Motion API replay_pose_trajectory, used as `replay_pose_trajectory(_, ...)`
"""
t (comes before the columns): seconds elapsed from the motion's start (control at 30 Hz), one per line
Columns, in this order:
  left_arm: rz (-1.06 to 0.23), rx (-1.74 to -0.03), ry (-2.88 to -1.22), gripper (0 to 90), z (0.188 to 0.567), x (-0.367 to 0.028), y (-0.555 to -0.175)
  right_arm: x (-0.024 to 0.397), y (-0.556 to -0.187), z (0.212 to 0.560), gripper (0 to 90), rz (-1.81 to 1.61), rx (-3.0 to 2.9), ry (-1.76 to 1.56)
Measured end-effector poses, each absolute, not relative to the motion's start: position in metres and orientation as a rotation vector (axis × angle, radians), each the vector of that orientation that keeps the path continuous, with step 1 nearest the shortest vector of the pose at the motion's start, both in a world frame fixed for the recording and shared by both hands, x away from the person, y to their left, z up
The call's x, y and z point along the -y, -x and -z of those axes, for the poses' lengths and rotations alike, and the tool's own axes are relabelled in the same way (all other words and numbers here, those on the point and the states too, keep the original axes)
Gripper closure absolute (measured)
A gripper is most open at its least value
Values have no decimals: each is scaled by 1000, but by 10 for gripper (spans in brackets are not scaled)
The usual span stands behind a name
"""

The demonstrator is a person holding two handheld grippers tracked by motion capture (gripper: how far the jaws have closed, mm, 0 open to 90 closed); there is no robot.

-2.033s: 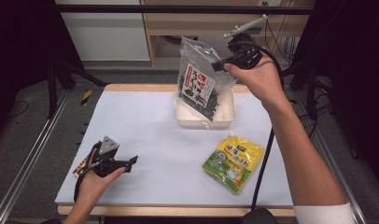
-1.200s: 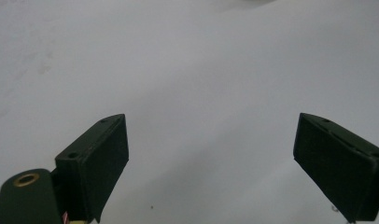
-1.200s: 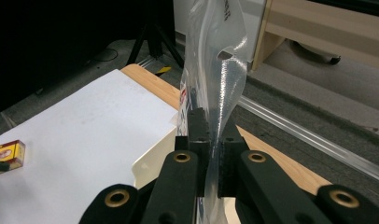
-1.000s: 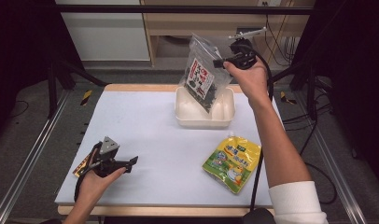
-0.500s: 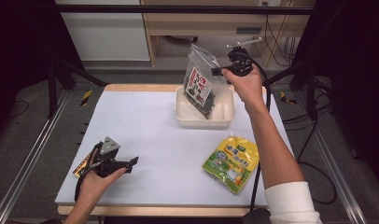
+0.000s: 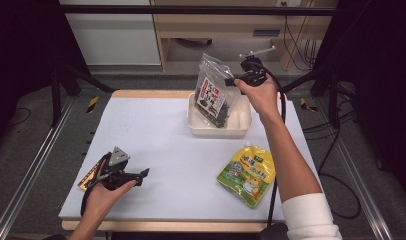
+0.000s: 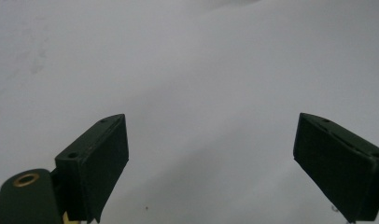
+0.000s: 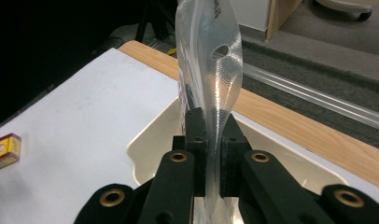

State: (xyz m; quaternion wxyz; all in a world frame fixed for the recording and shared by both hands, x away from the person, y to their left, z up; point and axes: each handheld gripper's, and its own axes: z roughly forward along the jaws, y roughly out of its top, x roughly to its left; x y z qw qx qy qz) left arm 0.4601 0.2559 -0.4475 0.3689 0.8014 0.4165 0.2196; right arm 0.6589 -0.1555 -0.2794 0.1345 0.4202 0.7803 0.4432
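A clear bag of dark seaweed with a red-and-white label (image 6: 213,95) hangs upright, its lower end inside the cream tub (image 6: 218,132) at the table's far side. My right gripper (image 6: 232,81) is shut on the bag's top right corner. In the right gripper view the black pads (image 8: 197,135) pinch the bag's clear sealed edge (image 8: 208,56) above the tub (image 8: 155,135). My left gripper (image 6: 143,173) rests near the front left of the white table, open; in the left gripper view its jaws (image 7: 211,168) stand wide apart over bare white surface.
A yellow pouch with green print (image 6: 247,172) lies flat at the front right, beside the right forearm. A small yellow-and-red box (image 6: 90,176) lies under the left hand near the table's left edge, also seen as the box (image 8: 5,147). A wooden strip edges the far side.
The right hand has lowered the bag from above the tub until its bottom sits inside it. The left hand has stayed put.
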Motion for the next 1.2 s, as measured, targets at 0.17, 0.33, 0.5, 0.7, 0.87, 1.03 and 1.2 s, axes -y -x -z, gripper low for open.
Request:
replay_pose_trajectory(0.17,-566,-1066,-2059,102,448,-255,-460,157,-658,279,789,-1280,-2258,-1199)
replay_pose_trajectory(0.33,-567,-1067,-2055,101,448,-256,-460,156,-656,279,684,-1269,-2259,-1182)
replay_pose_trajectory(0.5,-568,-1064,-2066,101,447,-256,-460,155,-651,277,576,-1253,-2260,-1164)
replay_pose_trajectory(0.7,-571,-1065,-2065,102,447,-257,-460,156,-640,271,497,-1296,-2244,-1137)
replay_pose_trajectory(0.87,-572,-1066,-2065,102,447,-257,-460,161,-624,266,406,-1348,-2236,-1115)
replay_pose_trajectory(1.03,-575,-1067,-2068,101,448,-257,-461,163,-614,260,341,-1363,-2193,-1071)
replay_pose_trajectory(1.2,-580,-1069,-2060,101,447,-258,-461,171,-601,254,251,-1364,-2142,-1058)
